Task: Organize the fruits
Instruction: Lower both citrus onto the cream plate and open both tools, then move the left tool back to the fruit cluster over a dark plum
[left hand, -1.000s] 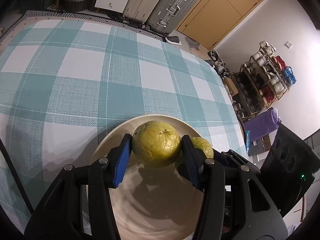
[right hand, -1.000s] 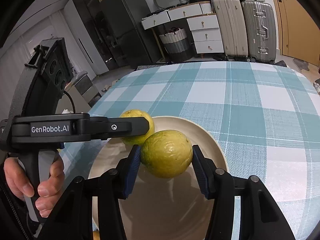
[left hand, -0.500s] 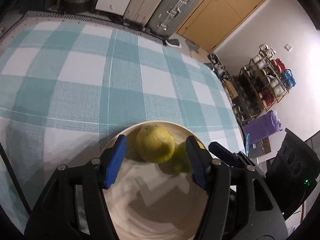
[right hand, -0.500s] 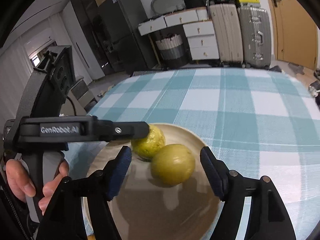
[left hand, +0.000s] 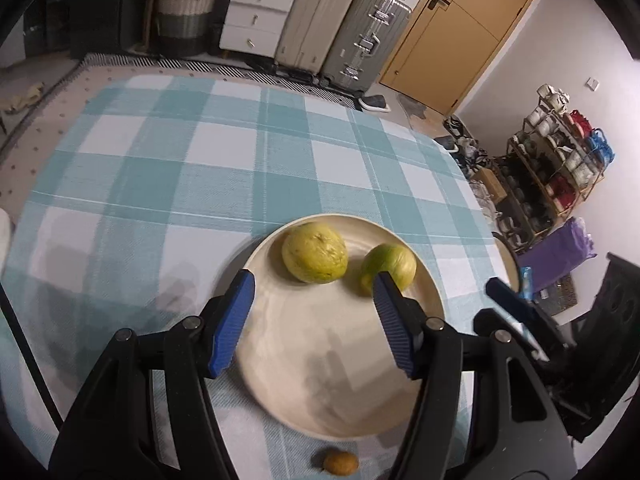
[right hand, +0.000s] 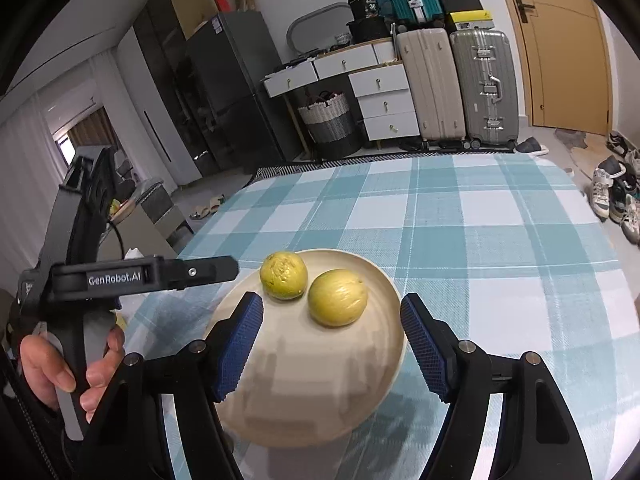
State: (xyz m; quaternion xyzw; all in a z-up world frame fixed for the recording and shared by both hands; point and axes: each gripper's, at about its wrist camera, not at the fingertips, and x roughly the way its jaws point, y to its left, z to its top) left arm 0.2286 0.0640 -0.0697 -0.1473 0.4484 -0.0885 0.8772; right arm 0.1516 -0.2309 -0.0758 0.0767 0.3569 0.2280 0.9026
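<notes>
Left wrist view: the left tongs (left hand: 310, 318) stand apart over the near half of the cream plate (left hand: 352, 412), nothing between the blue pads; the jaws have just been opening.
Plate contents: two yellow-green fruits at its far side, the larger fruit (left hand: 314, 252) left, the greener fruit (left hand: 389, 267) right, lying near each other, whether touching is hard to tell.
Off the plate: a small brown fruit (left hand: 340, 463) lies on the checked cloth of the desk (left hand: 160, 184), just beside the plate's near rim.
Right wrist view: the right tongs (right hand: 331, 346) are spread wide and empty above the same plate, jaws just opened; both fruits lie beyond the tips.
Writing: "GenRobot.AI" on the other tongs' body, gripped by a hand (right hand: 60, 364).
Background: two suitcases (right hand: 460, 88) by a white drawer unit.
</notes>
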